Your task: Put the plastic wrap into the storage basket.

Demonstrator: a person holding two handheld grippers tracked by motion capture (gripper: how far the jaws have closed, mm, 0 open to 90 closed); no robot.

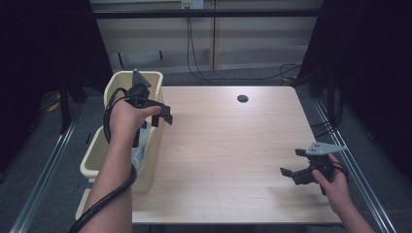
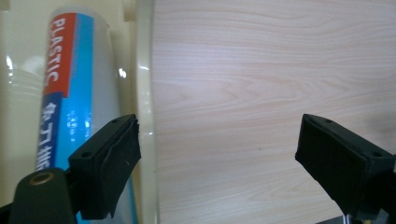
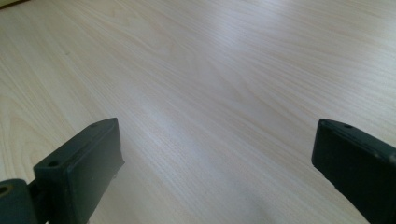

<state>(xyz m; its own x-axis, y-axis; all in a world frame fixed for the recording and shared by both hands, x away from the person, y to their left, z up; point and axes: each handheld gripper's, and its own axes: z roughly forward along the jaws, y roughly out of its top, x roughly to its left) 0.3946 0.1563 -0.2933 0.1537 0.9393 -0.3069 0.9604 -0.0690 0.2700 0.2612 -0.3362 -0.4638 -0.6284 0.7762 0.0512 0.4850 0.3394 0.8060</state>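
Both tongs were spread wide with nothing between the jaws. Left gripper (image 1: 163, 115) hung over the left table edge, right at the rim of a cream plastic bin (image 1: 149, 77); the person's left hand (image 1: 127, 118) held it from behind, black cable looping back along the forearm. Its own view looked straight down: one jaw over the bin wall (image 2: 144, 93), the other over bare wood. Inside the bin, lying against that wall, was a white cylindrical roll with a red-and-blue label reading "PLASTIC" (image 2: 70, 84), untouched by either jaw. In the high view it showed as a pale blue-white shape (image 1: 140, 151) beside the forearm.

Right gripper (image 1: 290, 164) sat low over the near right corner of the light wood-grain table (image 1: 228, 145), right hand (image 1: 335, 187) behind it, grey three-cornered plate on top. Its view (image 3: 215, 172) showed bare tabletop (image 3: 210, 84) between the jaws; could not tell whether they touched the wood.

Small dark round hole (image 1: 242, 98) sat near the far edge of the table. Grippers were well apart.
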